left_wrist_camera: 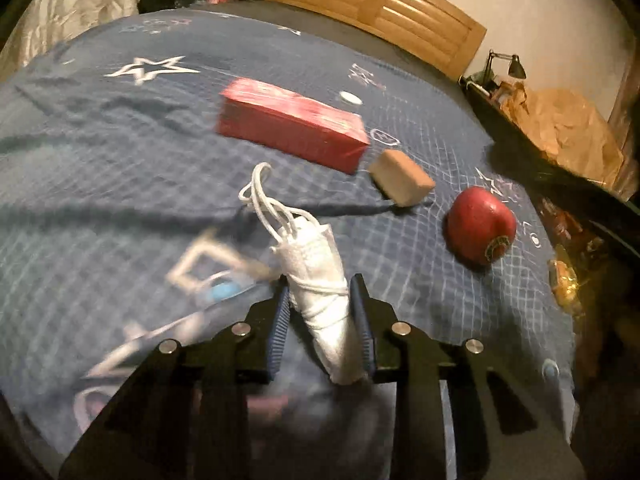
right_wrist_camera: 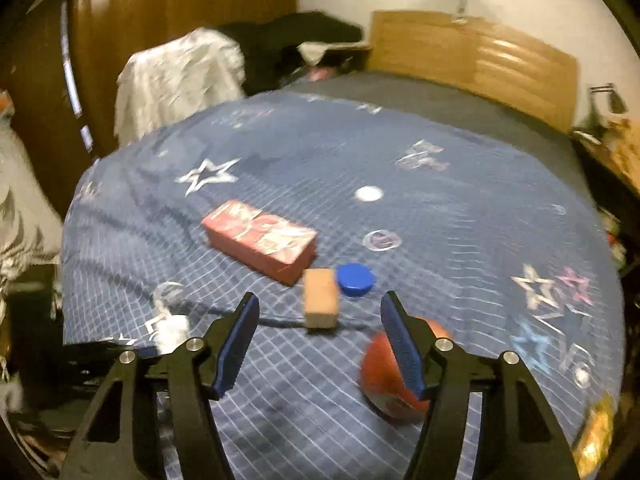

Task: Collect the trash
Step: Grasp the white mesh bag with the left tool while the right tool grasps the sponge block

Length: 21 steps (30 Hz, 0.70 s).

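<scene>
Left gripper [left_wrist_camera: 320, 300] grips white roll [left_wrist_camera: 320, 280]; blue cap [right_wrist_camera: 355, 279] right-view only.

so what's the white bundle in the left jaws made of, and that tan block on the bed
White bundle: looks like soft woven cloth, matte, rolled and tied with white cord. Tan block: matte, slightly rough faces, likely cork or wood; blur leaves it open.

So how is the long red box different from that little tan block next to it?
The red box is long, flat and printed with a white pattern on top; the tan block is short, stubby and plain. The red box is clearly the larger of the two. In the right wrist view the red box lies slantwise across the blue bedspread, while the tan block points toward the camera. Both are box-shaped and rest on the bedspread, untouched by either gripper.
</scene>
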Each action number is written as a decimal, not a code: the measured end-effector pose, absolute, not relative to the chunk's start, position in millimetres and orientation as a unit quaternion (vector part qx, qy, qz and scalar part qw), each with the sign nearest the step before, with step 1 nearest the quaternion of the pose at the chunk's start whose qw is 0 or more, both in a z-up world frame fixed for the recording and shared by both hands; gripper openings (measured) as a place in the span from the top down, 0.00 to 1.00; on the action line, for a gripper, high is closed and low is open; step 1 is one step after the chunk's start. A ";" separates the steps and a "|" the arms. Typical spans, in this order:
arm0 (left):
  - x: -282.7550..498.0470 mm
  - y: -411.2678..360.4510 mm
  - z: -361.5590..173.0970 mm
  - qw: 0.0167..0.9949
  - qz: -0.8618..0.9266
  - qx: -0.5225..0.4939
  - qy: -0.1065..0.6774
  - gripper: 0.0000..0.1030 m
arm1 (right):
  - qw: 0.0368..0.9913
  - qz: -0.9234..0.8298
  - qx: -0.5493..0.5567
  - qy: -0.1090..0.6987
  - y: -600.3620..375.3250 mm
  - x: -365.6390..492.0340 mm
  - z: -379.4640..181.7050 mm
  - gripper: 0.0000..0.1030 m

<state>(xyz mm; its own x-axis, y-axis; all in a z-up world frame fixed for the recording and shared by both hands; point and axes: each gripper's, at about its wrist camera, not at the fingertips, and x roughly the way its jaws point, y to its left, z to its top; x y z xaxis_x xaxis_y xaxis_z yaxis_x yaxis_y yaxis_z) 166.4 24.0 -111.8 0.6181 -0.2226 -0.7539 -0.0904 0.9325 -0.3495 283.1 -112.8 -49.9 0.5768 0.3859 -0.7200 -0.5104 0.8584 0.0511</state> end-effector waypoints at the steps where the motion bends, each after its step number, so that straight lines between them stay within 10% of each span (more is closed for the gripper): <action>1: 159.0 34.1 -110.9 0.880 -0.034 -0.186 0.435 0.72 | 0.878 0.259 -0.088 0.393 -105.1 290.4 -56.6 0.37; 5: 151.1 50.3 -113.2 0.874 -0.028 -0.201 0.443 0.72 | 0.861 0.258 -0.125 0.419 -79.4 311.0 -82.7 0.38; 8: 154.5 51.0 -113.1 0.875 -0.030 -0.194 0.442 0.72 | 0.847 0.245 -0.139 0.450 -68.2 326.9 -103.1 0.69; 15: 153.9 17.8 -103.1 0.885 -0.071 -0.134 0.440 0.72 | 0.888 0.232 -0.075 0.391 -105.0 270.5 -60.4 0.99; 21: 155.6 -13.3 -104.4 0.878 -0.125 -0.075 0.456 0.72 | 0.916 0.181 -0.009 0.357 -188.8 151.8 -28.5 0.99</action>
